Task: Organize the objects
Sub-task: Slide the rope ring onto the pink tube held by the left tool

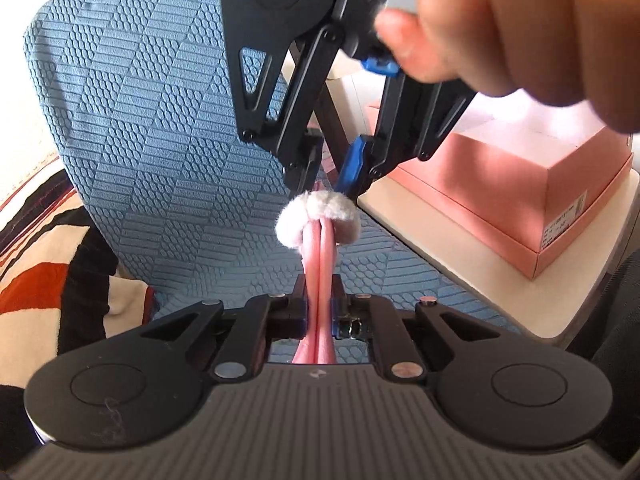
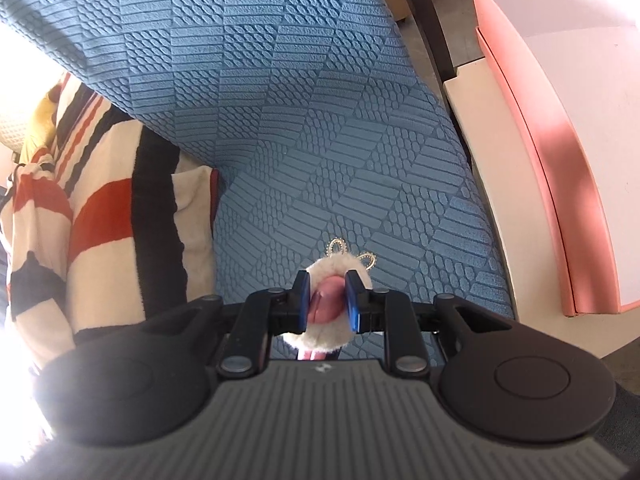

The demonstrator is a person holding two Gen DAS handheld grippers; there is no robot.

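A pink fabric item (image 1: 319,252) with a white fluffy trim (image 1: 316,218) is stretched between my two grippers above a blue textured sofa seat (image 1: 168,152). My left gripper (image 1: 319,306) is shut on the pink fabric's near end. My right gripper (image 1: 324,180) comes down from above and is shut on the far end by the fluffy trim. In the right wrist view, my right gripper (image 2: 327,300) clamps the pink fabric (image 2: 326,302) with the white trim (image 2: 332,270) bulging around its fingers. A small gold bow ornament (image 2: 340,246) shows just beyond.
A pink shoe box (image 1: 532,196) sits on a cream side table (image 1: 460,256) to the right; it also shows in the right wrist view (image 2: 560,128). A striped red, black and cream blanket (image 1: 44,264) lies at the left (image 2: 80,220). A hand (image 1: 520,20) holds the right gripper.
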